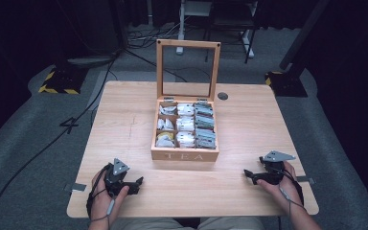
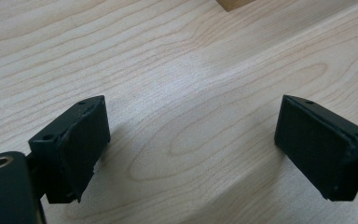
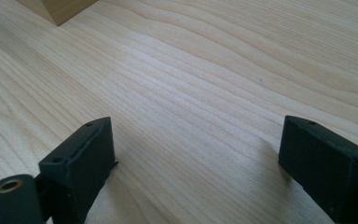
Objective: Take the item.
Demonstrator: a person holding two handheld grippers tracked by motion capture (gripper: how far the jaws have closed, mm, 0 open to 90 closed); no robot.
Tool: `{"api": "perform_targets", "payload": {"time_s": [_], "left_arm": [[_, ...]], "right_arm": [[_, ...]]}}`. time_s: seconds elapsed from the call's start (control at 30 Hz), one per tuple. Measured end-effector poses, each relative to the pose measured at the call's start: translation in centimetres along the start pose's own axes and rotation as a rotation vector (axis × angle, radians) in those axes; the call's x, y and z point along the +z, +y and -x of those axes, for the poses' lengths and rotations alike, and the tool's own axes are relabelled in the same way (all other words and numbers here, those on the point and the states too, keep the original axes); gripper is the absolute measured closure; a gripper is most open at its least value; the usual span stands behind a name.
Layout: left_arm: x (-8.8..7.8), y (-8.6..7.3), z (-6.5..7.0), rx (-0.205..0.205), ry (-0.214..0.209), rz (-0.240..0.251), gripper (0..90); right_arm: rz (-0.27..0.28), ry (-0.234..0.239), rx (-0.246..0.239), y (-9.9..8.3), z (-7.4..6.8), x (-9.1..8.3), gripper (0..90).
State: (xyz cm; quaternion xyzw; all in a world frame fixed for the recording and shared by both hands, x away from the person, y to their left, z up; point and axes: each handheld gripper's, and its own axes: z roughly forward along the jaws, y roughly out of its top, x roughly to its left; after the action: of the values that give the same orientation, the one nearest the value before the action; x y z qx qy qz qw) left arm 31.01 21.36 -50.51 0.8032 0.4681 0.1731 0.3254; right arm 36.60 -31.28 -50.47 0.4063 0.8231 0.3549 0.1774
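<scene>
I sit at a light wooden table (image 1: pixel 124 124) on a grey floor (image 1: pixel 24 139), and the room behind it is dark. My left gripper (image 1: pixel 136 184) and my right gripper (image 1: pixel 247 174) rest near my edge, one on each side, well apart. From above I see a wooden tea box (image 1: pixel 184 154) in the middle with its glass lid (image 1: pixel 188 67) standing open. It has nine little spaces with tea bags (image 1: pixel 186 123) inside. Up close, my left gripper (image 2: pixel 191 140) has its jaws wide apart over bare wood, with nothing between them. My right gripper (image 3: pixel 196 158) is the same. Each close view catches one box corner at the top.
</scene>
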Motion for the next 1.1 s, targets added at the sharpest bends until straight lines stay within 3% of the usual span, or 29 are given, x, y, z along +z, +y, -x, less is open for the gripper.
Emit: {"api": "perform_targets", "payload": {"time_s": [0.53,0.83,0.97,1.1], "left_arm": [[0.12,0.12,-0.02,-0.001,0.003,-0.004,8.7],[0.36,0.33,-0.17,0.004,-0.002,-0.011,4.5],[0.72,0.67,-0.35,-0.003,0.011,-0.027,0.3],[0.73,0.69,-0.35,-0.005,0.009,-0.027,0.3]], "right_arm": [[0.001,0.001,-0.001,0.0,0.01,-0.01,11.2],[0.021,0.012,-0.005,-0.09,0.01,-0.24,23.3],[0.02,0.048,0.0,0.08,0.2,-0.48,33.4],[0.021,0.084,0.021,0.75,0.13,-0.93,34.8]]}}
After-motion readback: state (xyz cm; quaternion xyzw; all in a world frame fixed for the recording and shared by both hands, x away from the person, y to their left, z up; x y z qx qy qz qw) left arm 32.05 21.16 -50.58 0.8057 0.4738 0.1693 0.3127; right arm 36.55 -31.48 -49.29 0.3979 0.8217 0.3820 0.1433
